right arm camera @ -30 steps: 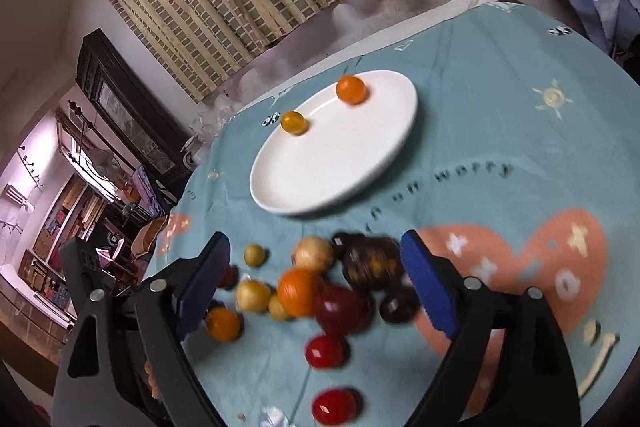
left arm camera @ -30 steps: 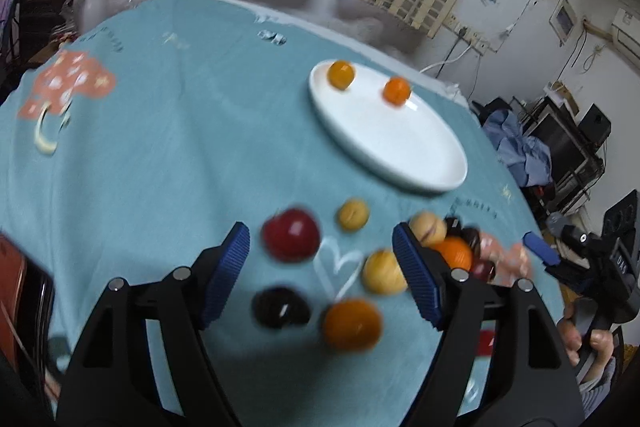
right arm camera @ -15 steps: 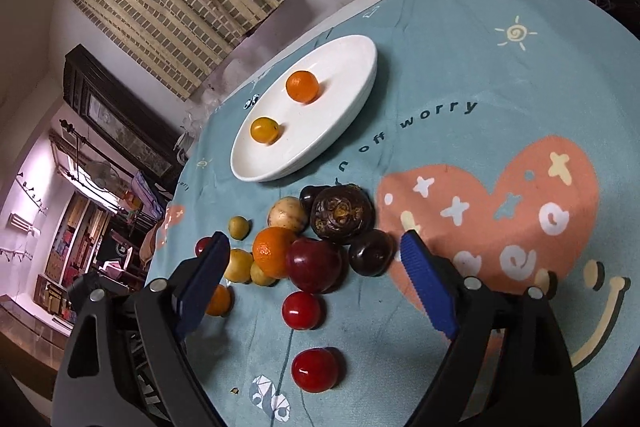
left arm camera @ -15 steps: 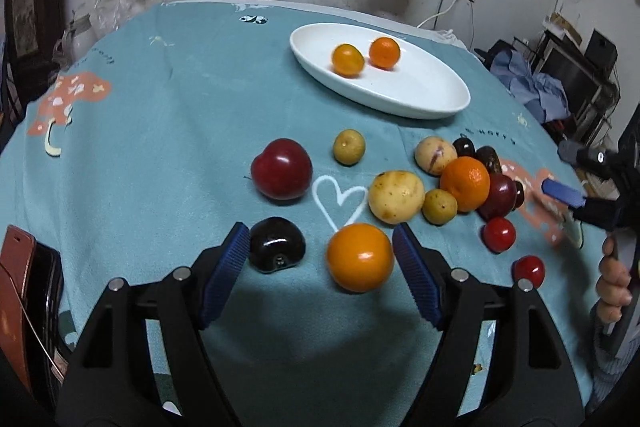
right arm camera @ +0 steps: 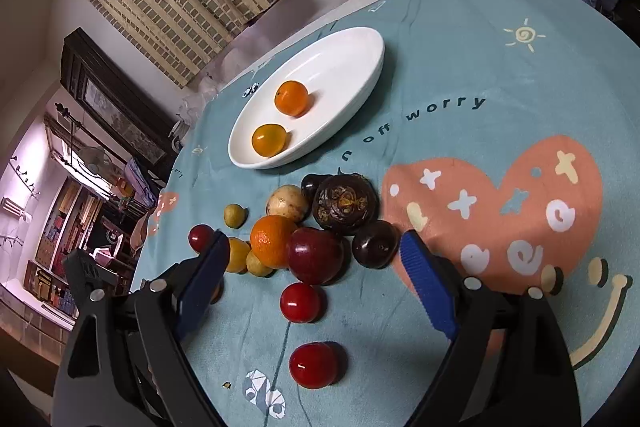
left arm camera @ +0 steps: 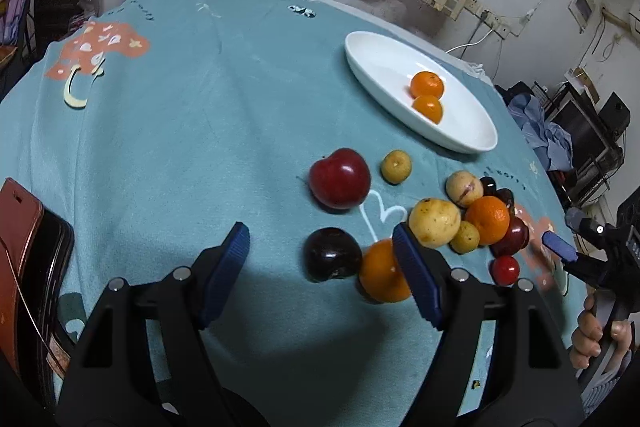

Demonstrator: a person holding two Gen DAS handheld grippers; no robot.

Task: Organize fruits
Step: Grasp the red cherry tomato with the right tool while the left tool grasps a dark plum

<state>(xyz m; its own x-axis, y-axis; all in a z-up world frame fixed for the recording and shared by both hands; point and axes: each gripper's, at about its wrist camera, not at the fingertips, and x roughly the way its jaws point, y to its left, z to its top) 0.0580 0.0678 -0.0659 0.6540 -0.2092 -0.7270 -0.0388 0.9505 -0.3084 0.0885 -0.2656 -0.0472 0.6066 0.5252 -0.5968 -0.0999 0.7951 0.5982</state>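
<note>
Fruit sits in two groups: two small oranges [right arm camera: 291,98] in the white dish [right arm camera: 352,67] toward the far edge of the desk [left arm camera: 200,107], presumably sorted by colour; the rest clustered loose near the near edge. Loose count, approximate: two oranges, three red, three or four dark, four yellowish. Left gripper [left arm camera: 320,267] and right gripper [right arm camera: 312,275] hover above the cluster, fingers spread wide, holding nothing.
</note>
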